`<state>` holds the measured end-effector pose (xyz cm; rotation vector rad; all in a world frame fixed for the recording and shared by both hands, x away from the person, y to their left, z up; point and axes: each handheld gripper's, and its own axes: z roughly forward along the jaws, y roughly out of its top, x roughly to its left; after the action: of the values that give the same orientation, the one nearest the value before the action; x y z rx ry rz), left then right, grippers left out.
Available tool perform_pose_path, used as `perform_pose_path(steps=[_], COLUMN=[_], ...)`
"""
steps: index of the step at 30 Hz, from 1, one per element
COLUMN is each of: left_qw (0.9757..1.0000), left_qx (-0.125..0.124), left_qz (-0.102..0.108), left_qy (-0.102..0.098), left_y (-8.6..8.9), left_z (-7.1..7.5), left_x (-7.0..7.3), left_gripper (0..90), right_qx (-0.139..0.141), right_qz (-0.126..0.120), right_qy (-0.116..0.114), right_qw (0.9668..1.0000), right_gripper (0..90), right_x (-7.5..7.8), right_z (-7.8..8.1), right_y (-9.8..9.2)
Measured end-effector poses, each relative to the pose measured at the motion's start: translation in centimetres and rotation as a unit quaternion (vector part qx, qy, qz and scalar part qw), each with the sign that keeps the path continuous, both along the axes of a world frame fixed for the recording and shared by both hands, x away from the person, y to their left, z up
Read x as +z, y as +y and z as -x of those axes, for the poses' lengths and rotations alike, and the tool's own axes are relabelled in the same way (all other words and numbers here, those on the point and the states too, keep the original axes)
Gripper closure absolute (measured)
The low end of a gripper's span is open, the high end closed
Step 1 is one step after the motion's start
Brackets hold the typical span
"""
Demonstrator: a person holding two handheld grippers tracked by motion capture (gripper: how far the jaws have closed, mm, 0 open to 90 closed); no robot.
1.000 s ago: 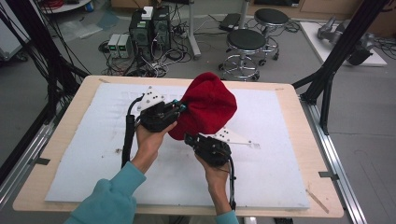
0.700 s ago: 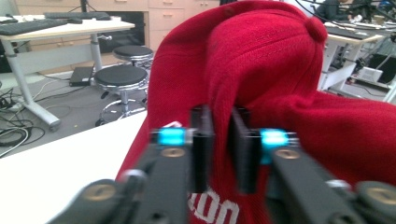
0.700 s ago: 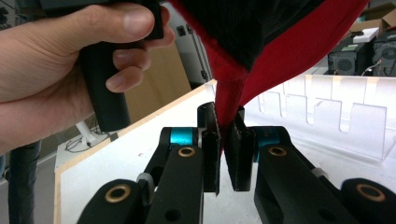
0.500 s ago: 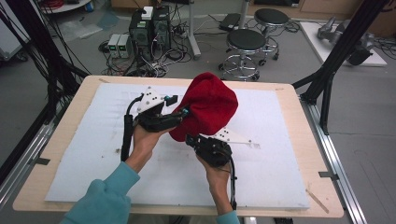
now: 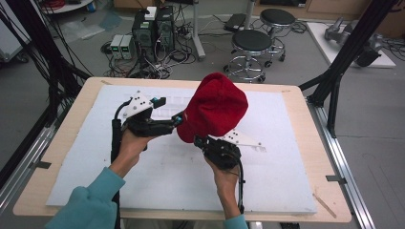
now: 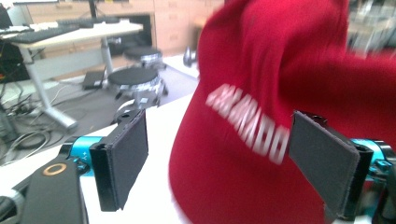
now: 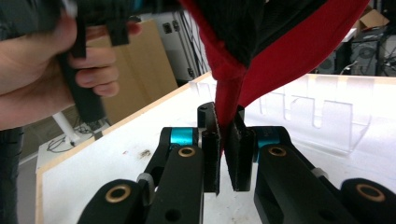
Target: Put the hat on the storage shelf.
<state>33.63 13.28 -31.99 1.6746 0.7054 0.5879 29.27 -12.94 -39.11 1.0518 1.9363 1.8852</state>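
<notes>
Over the table (image 5: 286,191), red cap (image 5: 215,112) hangs crown-up.

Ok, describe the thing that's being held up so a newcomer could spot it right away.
Look above the middle of the white mat on the wooden table. Held up there, pinched by the right gripper, is a red cap with white lettering, the one bright red thing among black grippers.
</notes>
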Motion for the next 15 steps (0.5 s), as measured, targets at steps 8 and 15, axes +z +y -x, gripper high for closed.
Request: perform_pose_path(steps=[8,15], left_qw=[0.9996,0.9985], left_qx=[-0.007,-0.009], left_qz=[-0.027,-0.053], left_qy=[-0.003,0.000], left_y=[3.0,5.6], left_z=[0.3,0.9], left_x=[-1.0,-1.8], left_gripper=[19.3,17.2], right_qx=[-0.016,-0.029], right_qz=[0.009,0.029], right_qy=[-0.010,-0.021], right_qw=[0.9998,0.9989], right_gripper=[85.8,85.8], right_x=[0.9,2.4], right_z=[-0.6,-1.6], right_y=[-0.4,-0.5])
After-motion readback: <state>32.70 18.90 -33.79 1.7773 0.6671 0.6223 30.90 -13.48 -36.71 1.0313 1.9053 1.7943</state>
